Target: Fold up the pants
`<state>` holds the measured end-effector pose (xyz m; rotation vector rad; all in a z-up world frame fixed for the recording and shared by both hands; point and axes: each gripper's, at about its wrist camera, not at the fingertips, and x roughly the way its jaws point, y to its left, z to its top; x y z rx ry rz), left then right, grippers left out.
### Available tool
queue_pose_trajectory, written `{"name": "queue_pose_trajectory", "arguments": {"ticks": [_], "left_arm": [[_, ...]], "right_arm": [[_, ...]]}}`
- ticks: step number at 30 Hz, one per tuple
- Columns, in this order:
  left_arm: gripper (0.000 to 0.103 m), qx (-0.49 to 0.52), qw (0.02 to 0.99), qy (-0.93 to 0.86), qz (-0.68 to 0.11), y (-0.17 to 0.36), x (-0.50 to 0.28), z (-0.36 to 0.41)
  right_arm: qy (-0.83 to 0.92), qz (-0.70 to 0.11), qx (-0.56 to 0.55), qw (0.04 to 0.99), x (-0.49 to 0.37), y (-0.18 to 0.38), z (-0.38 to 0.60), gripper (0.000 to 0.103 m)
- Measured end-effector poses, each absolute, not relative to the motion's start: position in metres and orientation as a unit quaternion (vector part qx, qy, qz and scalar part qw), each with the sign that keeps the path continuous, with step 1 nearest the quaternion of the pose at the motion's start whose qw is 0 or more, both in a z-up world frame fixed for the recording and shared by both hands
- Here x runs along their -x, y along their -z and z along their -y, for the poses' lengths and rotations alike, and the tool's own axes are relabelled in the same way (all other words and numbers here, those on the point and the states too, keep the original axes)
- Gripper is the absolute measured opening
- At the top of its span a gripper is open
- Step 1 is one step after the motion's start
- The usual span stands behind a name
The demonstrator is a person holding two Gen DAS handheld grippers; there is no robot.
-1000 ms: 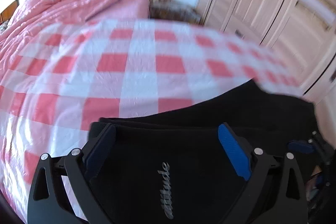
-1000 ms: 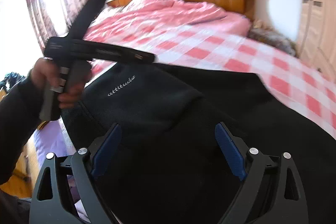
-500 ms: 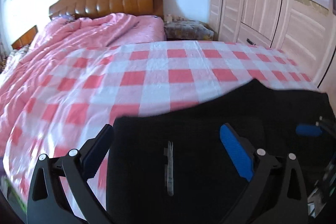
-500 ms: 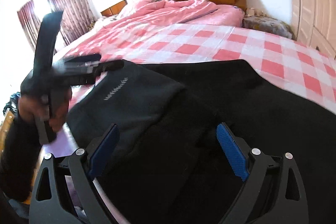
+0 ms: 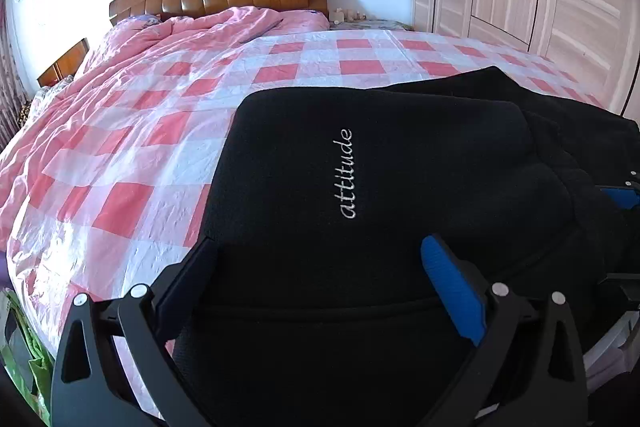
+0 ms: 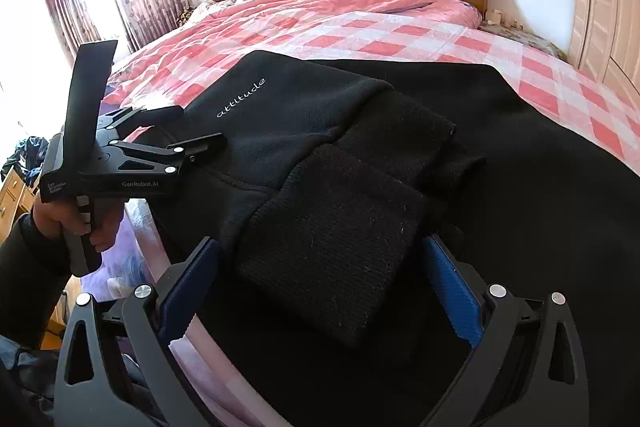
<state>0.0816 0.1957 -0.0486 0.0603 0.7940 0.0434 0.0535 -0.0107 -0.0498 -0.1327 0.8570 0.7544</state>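
Fingers (image 6: 188, 281) spread, angled down over pants (image 6: 360, 187)

Black frames on both tongs, blue ribbed pads (image 6: 452, 293), silver screws (image 5: 500, 289). White lettering on left tongs (image 6: 200, 131). Dark sleeve (image 6: 24, 267).

The black fleece pants (image 6: 400, 155) lie at the near edge of the bed (image 5: 160, 131), spread flat over its pink-and-white checked cover. One part is folded over onto the rest, so the cloth lies in layers, and the folded part ends in a ribbed knit cuff (image 6: 332, 251) that lies flat on top, pointing toward the near edge. The word "attitude" (image 5: 346, 175) is stitched in white script on the upper layer, near the left side of the garment. The fabric is soft and matte, with gentle creases where the layers overlap.
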Motion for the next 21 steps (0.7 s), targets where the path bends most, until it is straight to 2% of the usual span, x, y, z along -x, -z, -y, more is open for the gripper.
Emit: {"name": "queue_pose_trajectory", "arguments": {"ticks": [5,10,14,16,21], "left_arm": [[0.102,-0.039,0.920,-0.036,-0.389,0.044,-0.081,-0.193],[0.101,-0.061,0.929,-0.047,-0.363,0.027,-0.048,-0.181],[0.101,-0.060,0.928,-0.044,-0.365,0.036,-0.036,-0.180],[0.101,-0.033,0.929,-0.040,-0.367,0.037,-0.037,-0.187],[0.102,-0.046,0.926,-0.046,-0.372,0.036,-0.040,-0.184]], "right_arm": [[-0.342,-0.403,0.059,0.847,-0.048,0.043,0.014,0.097],[-0.325,-0.371,0.065,0.867,-0.030,0.033,0.027,0.097],[-0.296,-0.408,0.071,0.861,-0.035,0.055,0.036,0.097],[-0.293,-0.401,0.073,0.865,-0.032,0.059,0.040,0.098],[-0.291,-0.388,0.051,0.873,-0.025,0.045,0.057,0.097]]}}
